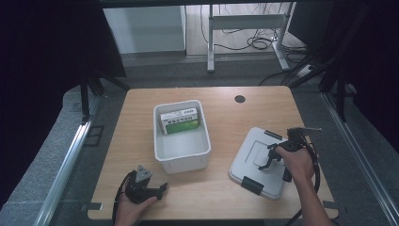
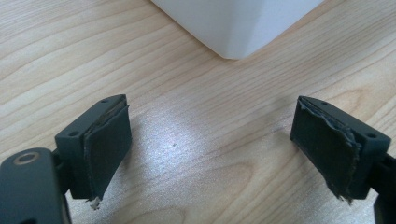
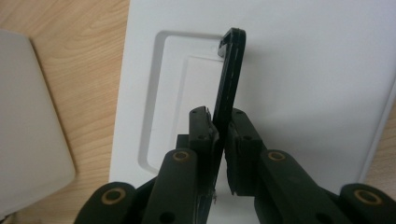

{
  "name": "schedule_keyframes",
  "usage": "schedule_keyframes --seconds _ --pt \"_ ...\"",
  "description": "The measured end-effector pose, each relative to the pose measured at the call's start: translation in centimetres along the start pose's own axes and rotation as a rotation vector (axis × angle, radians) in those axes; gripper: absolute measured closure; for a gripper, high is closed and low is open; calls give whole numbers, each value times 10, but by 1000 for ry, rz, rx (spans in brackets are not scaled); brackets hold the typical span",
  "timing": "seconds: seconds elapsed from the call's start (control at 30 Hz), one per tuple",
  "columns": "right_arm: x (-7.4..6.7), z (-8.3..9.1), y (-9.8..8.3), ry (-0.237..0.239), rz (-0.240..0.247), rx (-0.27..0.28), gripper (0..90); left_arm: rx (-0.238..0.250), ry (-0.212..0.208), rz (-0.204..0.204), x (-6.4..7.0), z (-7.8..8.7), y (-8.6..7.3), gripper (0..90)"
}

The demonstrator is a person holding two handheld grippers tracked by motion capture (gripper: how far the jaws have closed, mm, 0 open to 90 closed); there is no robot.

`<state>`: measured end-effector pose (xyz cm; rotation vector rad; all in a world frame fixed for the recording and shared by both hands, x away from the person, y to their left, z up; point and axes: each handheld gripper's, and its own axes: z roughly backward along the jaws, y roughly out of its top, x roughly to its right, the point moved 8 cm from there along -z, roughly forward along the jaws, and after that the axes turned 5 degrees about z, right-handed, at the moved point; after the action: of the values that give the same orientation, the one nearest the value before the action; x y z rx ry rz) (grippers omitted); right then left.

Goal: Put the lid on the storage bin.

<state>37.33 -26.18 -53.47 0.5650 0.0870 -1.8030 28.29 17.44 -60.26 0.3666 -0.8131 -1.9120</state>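
A white lid (image 1: pixel 251 157) lies flat on the table's right side, with black clips (image 1: pixel 252 184) at its near and far ends. Its thin black handle (image 3: pixel 231 70) stands up from the recessed middle of the lid (image 3: pixel 308 84). My right gripper (image 3: pixel 219 116) is shut on that handle, its pads pressed against both sides; from above, this right gripper (image 1: pixel 265 162) sits over the lid. An open white bin (image 1: pixel 181 160) at the table's centre holds a green and white box (image 1: pixel 179 121). My left gripper (image 1: pixel 162 188) rests open near the front left, nothing between its pads (image 2: pixel 109 140).
The wooden table (image 1: pixel 226 117) has a round black grommet (image 1: pixel 240 99) near its far edge. A corner of the bin (image 2: pixel 238 28) lies just ahead of the left gripper. Beyond the table stand a desk frame (image 1: pixel 247 21) and floor cables (image 1: pixel 259 43).
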Motion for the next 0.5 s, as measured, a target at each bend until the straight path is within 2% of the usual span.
schedule_keyframes --seconds 0.27,0.4,0.5 --pt "2 2 0 32 -64 -23 843 0 0 0 0 0 0 123" --pt "1 4 0 22 -57 -27 844 0 0 0 0 0 0 123" --pt "-1 7 0 32 -51 -26 845 0 0 0 0 0 0 123"
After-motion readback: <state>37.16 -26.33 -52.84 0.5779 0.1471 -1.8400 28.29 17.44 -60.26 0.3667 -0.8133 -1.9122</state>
